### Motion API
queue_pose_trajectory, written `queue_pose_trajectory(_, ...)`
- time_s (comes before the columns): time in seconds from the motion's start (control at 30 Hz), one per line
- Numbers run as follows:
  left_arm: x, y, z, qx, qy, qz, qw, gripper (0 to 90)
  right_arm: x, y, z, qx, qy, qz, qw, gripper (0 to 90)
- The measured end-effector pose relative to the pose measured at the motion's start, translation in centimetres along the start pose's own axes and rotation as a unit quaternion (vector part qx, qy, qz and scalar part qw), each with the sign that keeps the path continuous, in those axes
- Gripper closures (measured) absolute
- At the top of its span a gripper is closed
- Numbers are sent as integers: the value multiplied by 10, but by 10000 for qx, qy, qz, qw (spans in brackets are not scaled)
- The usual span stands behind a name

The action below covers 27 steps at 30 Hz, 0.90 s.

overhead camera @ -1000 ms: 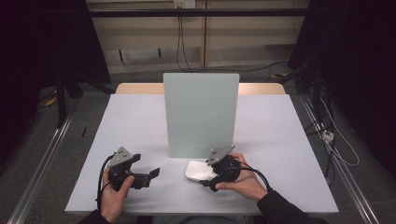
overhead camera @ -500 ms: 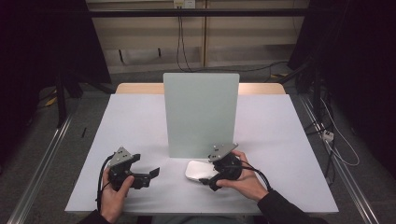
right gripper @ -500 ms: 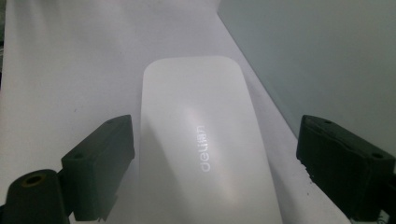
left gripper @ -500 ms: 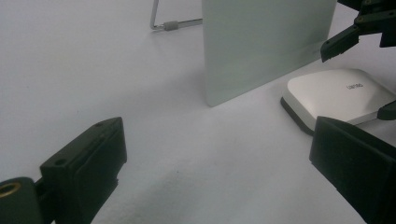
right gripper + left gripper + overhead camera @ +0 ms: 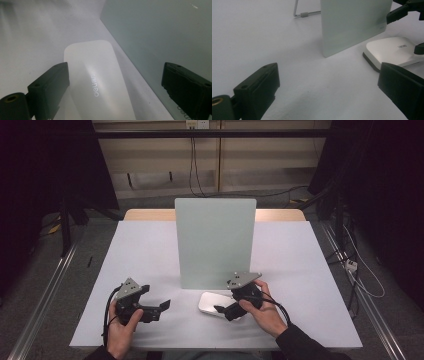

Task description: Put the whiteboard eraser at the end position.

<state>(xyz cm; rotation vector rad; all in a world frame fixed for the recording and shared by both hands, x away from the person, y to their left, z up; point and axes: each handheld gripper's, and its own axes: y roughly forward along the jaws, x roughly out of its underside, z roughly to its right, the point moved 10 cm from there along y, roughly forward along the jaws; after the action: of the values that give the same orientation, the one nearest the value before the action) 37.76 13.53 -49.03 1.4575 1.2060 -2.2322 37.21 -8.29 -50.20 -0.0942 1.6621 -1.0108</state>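
The right gripper (image 5: 225, 310) is being held open over the flat white rounded-rectangle case (image 5: 212, 303), its jaws standing wide apart: in the right gripper view one jaw is lying low at the case's long edge and the other is hanging out in front of the upright pale green board (image 5: 160, 32). Nothing is being pinched yet; the white case (image 5: 100, 82) is lying flat on the pale grey surface (image 5: 145, 250), just in front of the board's foot, with its printed lettering facing up. Whether a jaw is already touching the case cannot be told.

The left gripper (image 5: 159, 309) is being kept open too, resting low on the surface well to the left, its jaws pointed toward the case (image 5: 390, 51) and the board (image 5: 354, 22), with bare surface between them.

Judged from this, the work is being caught at its very start: the approach is made, but the closing on the case, the lift and any placing are all left to do.
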Motion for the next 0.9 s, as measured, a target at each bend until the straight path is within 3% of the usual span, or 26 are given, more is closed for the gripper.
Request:
queue_pose_trajectory(0.2, 0, -1, 0, -34, 6, 14, 10000, 40, -1, -6, 4, 137, 207, 159, 9996, 70)
queue_pose_trajectory(0.47, -2, -2, 1, -60, 52, 69, 9999, 40, 6, -17, 15, 510, 409, 291, 9974, 71)
queue_pose_trajectory(0.9, -2, -4, -3, -167, -13, 118, 9998, 40, 27, -43, 34, 958, 819, 452, 9910, 72)
